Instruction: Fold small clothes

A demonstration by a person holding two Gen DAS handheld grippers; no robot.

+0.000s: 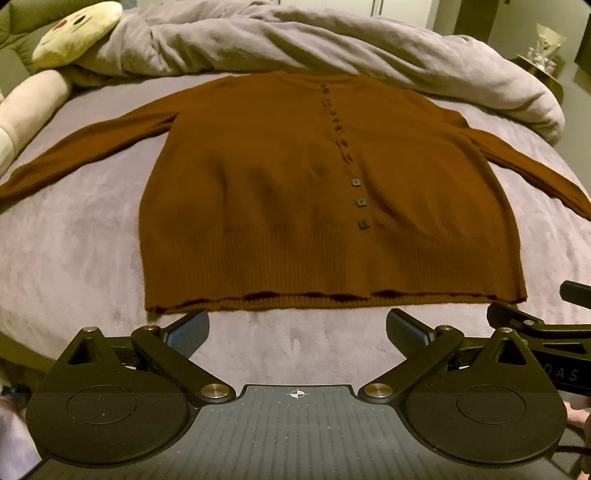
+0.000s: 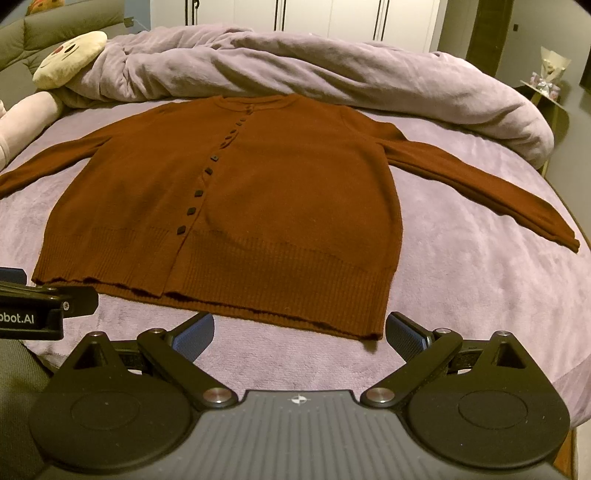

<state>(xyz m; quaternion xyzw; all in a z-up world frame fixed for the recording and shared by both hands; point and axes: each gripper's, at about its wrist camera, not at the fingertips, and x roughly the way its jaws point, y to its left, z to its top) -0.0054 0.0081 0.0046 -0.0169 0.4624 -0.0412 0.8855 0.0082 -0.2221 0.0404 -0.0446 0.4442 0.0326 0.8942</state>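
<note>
Lying flat and buttoned on the lilac bed (image 1: 74,258), the brown cardigan (image 1: 288,206) has both sleeves spread toward the bed's side edges, its collar against the bunched duvet (image 1: 332,40) at the far edge and its ribbed hem toward the near edge. A yellow plush pillow (image 1: 75,33) sits at the far left corner. The left gripper (image 1: 297,332) hovers just short of the hem, fingers spread and empty. The right gripper (image 2: 299,332), likewise spread wide with nothing between its pads, faces the hem's right corner.

A rumpled lilac duvet (image 2: 332,74) lies across the bed's lilac plush sheet (image 2: 480,295), beside a cream face-printed plush pillow (image 2: 70,59).
</note>
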